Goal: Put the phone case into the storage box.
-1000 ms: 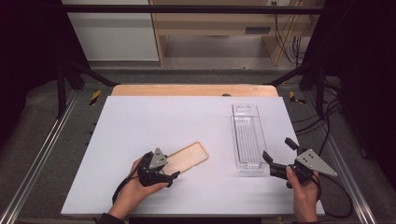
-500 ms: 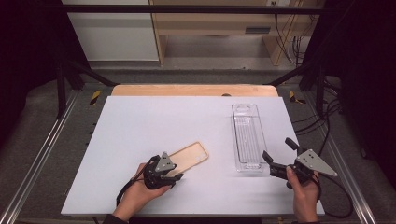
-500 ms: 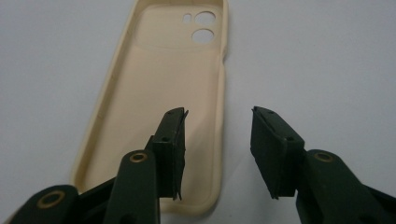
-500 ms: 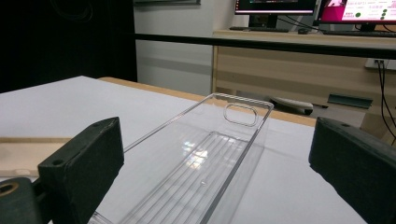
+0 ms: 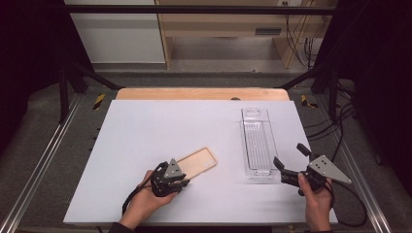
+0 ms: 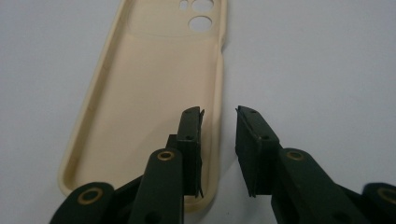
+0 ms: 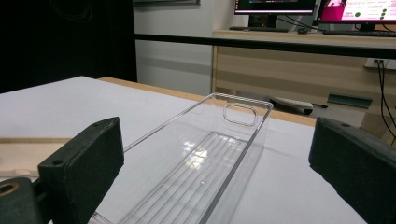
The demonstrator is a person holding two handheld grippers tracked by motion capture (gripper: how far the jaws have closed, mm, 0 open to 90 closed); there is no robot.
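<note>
High view: white table w/ a beige phone case lying flat near the front-left, long axis slanting up to the right. Left gripper, held in the person's left hand, sits at the case's near end. A clear plastic tray lies lengthwise at the right. Right gripper, in the right hand, is just beside the tray's near-right corner, jaws spread wide, nothing between them.

Left gripper view: phone case open side up, camera holes at the far end. Left gripper straddles the case's side wall near its near end: one jaw inside the case, the other outside over the table. Jaws have just been closing; gap now narrow, wall between them, but pads not clearly pressing on it.

Right gripper view: right gripper wide apart; clear tray runs away between the jaws, handle slot at its far end, untouched.
</note>
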